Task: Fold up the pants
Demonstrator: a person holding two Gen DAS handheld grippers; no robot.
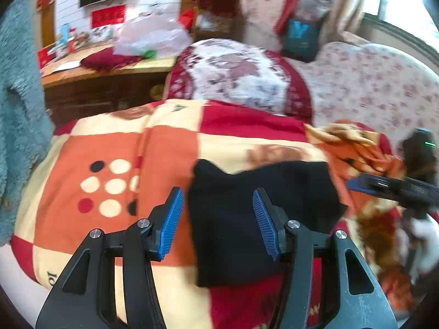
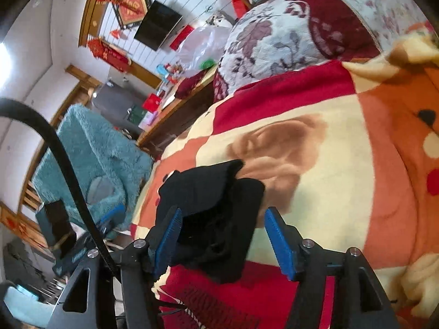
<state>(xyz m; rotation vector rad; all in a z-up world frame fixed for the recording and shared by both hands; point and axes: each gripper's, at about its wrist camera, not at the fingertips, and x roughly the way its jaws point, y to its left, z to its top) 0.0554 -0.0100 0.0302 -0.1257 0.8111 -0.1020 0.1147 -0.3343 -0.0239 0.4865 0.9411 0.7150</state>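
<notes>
The black pants [image 1: 260, 219] lie folded into a compact block on the red, orange and cream checked blanket [image 1: 115, 142]. My left gripper [image 1: 218, 219] is open above the block's left part, blue pads wide apart, holding nothing. My right gripper [image 2: 222, 240] is open over the same folded pants [image 2: 214, 219], which lie bunched between its pads on the blanket [image 2: 329, 164]. Part of the right gripper shows at the right edge of the left wrist view [image 1: 384, 186]. The left gripper shows dimly at the lower left of the right wrist view [image 2: 109, 219].
A floral red-and-white pillow [image 1: 236, 74] lies beyond the blanket. A teal fluffy garment [image 1: 16, 109] hangs at the left. A wooden cabinet [image 1: 104, 90] with plastic bags and clutter stands behind. A crumpled blanket edge [image 1: 356, 148] rises at the right. A black cable [image 2: 63, 164] crosses the right wrist view.
</notes>
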